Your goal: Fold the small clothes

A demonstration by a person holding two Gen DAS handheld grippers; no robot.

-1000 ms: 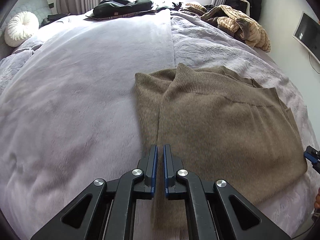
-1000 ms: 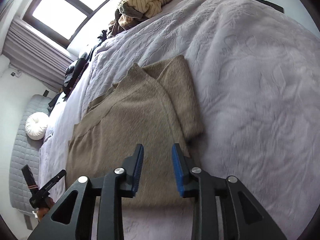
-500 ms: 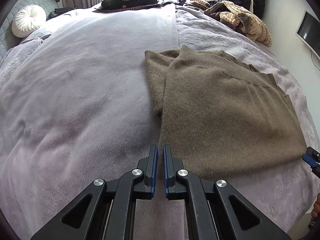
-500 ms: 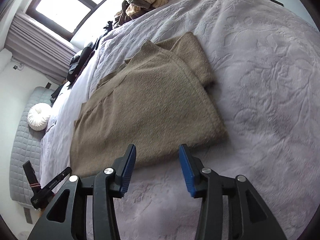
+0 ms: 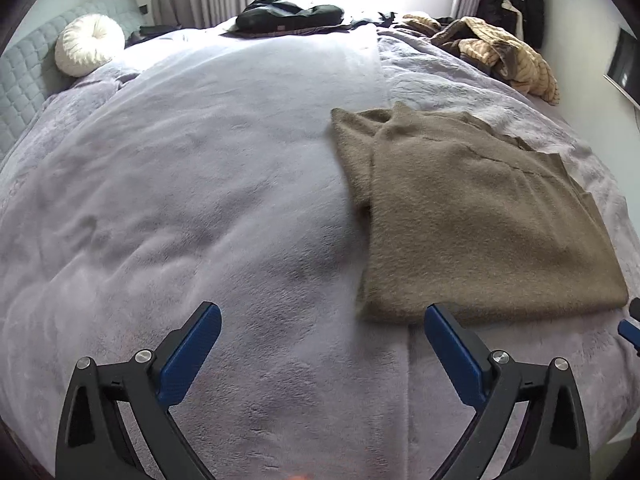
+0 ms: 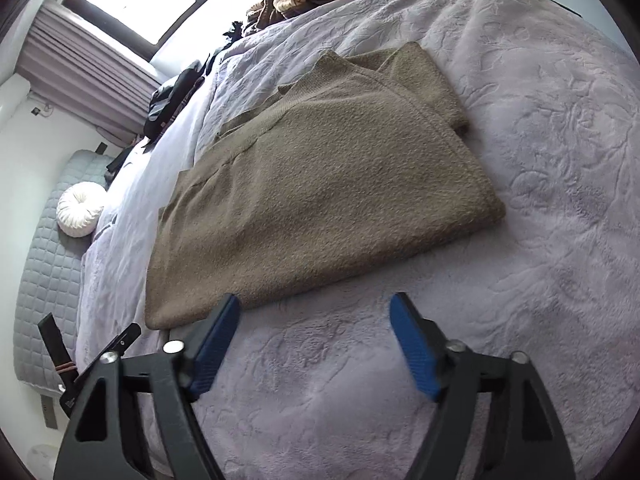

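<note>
The sweater [image 5: 472, 216] was fuzzy brown knit; the bed [image 5: 200, 184] cover plush lilac fleece, partly embossed.

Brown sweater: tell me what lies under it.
The folded brown sweater rests on the lavender bedspread, its own folded-in layers and a sleeve beneath the top panel. Anything else between sweater and bedspread is covered.

- The bed [image 5: 200, 200] is wide, covered in a pale lilac plush blanket [image 6: 520, 160].
- A folded brown sweater [image 5: 472, 216] lies flat on it.
- At the far edge lie dark clothes [image 5: 288, 16] and a heap of tan striped garments [image 5: 500, 52].
- A round white cushion [image 5: 89, 45] rests by the headboard.
</note>
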